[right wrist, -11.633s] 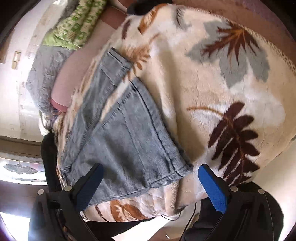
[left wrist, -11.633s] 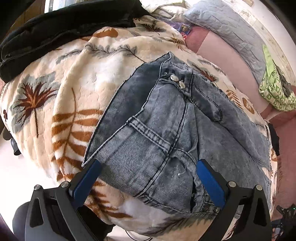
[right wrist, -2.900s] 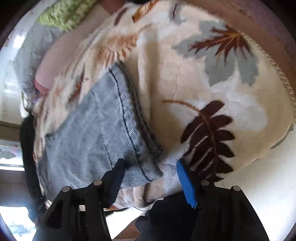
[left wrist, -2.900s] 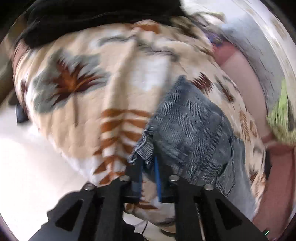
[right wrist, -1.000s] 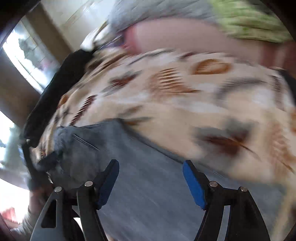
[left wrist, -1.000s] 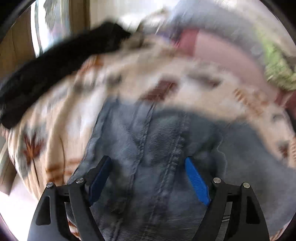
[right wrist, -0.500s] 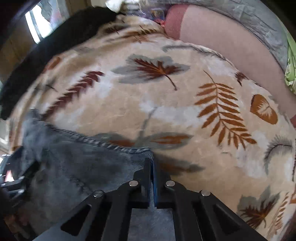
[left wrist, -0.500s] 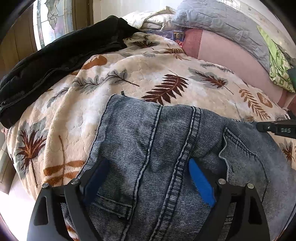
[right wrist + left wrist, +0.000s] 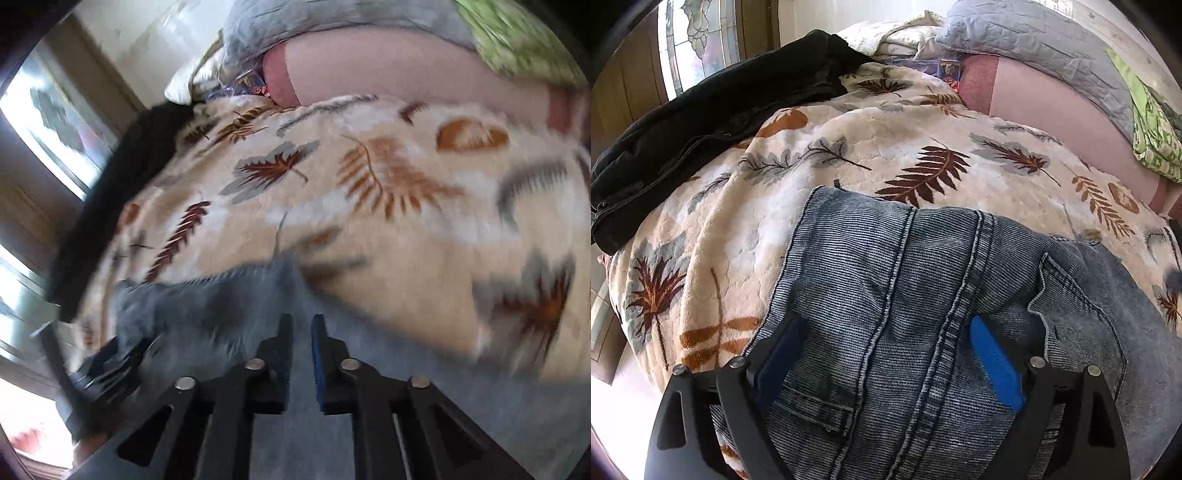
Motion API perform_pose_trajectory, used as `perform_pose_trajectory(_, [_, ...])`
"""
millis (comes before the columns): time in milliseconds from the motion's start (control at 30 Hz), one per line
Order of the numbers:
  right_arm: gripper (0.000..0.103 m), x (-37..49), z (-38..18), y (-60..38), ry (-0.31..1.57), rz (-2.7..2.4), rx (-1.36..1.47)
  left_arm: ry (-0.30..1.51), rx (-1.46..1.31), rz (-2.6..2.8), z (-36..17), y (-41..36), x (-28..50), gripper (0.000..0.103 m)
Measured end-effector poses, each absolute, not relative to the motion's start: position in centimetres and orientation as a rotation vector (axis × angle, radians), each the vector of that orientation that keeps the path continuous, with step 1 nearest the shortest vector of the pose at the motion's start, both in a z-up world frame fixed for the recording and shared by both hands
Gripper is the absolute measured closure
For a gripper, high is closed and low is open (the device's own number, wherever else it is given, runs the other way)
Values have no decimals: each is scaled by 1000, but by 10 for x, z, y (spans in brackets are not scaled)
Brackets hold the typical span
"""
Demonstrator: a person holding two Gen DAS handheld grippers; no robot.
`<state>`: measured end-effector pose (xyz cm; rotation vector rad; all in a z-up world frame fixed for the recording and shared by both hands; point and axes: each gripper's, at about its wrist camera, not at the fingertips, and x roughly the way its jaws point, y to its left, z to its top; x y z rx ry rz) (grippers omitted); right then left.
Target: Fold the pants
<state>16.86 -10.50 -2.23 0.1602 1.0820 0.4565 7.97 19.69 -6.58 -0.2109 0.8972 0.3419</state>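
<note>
Folded blue denim pants lie on a cream leaf-print blanket. My left gripper is open, its blue pads spread over the near part of the pants, holding nothing. In the blurred right wrist view the pants lie low in the frame. My right gripper has its jaws nearly together, a narrow gap between them, over the denim. Whether it pinches the cloth I cannot tell. The left gripper's dark body shows at lower left in the right wrist view.
A black jacket lies along the blanket's far left edge. A grey quilted pillow, a green patterned cloth and a pink sheet are at the back right. A window is at the far left.
The right gripper has pulled back and swung, its view now blurred; its jaws have parted slightly from fully shut. The left gripper stays open over the pants, almost unmoved.
</note>
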Motion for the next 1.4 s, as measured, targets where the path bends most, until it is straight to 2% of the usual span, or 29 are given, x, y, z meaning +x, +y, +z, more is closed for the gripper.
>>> perform_pose_trajectory(33, [70, 164, -30, -115, 1107, 452, 192, 897, -211, 344, -66, 197, 80, 11])
perform_pose_trajectory(67, [64, 166, -43, -127, 1134, 422, 217, 897, -209, 348, -66, 196, 80, 11])
perform_pose_trajectory(100, [48, 172, -60, -140, 1169, 370, 228, 896, -210, 351, -66, 196, 80, 11])
perform_pose_trajectory(133, [58, 181, -79, -155, 1218, 322, 251, 895, -211, 353, -66, 196, 80, 11])
perform_pose_trajectory(200, [62, 186, -88, -193, 1209, 360, 517, 894, -203, 360, -66, 195, 79, 11])
perform_pose_trajectory(367, [52, 137, -33, -243, 1050, 378, 548, 878, -234, 365, -64, 198, 75, 11])
perform_pose_trajectory(433, [32, 121, -29, -278, 994, 341, 586, 866, -241, 375, -63, 199, 73, 11])
perform_pose_trajectory(500, [17, 118, -44, -325, 973, 171, 597, 863, -238, 384, -63, 198, 72, 11])
perform_pose_trajectory(533, [20, 124, -67, -358, 1013, 40, 604, 862, -247, 385, -63, 197, 72, 11])
perform_pose_trajectory(600, [28, 121, -87, -397, 975, 115, 849, 854, -237, 394, -62, 195, 72, 11])
perform_pose_trajectory(800, [26, 63, -17, -412, 851, 217, 820, 729, -217, 433, -36, 190, 54, 11])
perform_pose_trajectory(900, [26, 31, -21, -413, 849, 237, 881, 623, -212, 423, -15, 181, 40, 11])
perform_pose_trajectory(967, [20, 16, -47, -413, 892, 256, 944, 578, -213, 391, -7, 173, 34, 11])
perform_pose_trajectory(1000, [19, 12, -62, -412, 936, 229, 934, 574, -213, 366, -6, 169, 35, 11])
perform_pose_trajectory(1033, [26, 16, -81, -416, 993, 179, 923, 583, -211, 339, -7, 165, 39, 11])
perform_pose_trajectory(1067, [28, 11, -92, -426, 960, 167, 999, 607, -198, 305, -10, 160, 44, 11])
perform_pose_trajectory(1133, [28, 2, -73, -433, 914, 163, 1060, 656, -160, 268, -17, 152, 51, 11])
perform_pose_trajectory(1233, [27, -24, -36, -430, 800, 170, 999, 664, -165, 221, -19, 147, 53, 11])
perform_pose_trajectory(1400, [25, -61, -63, -417, 835, 174, 1164, 675, -182, 147, -18, 129, 55, 11])
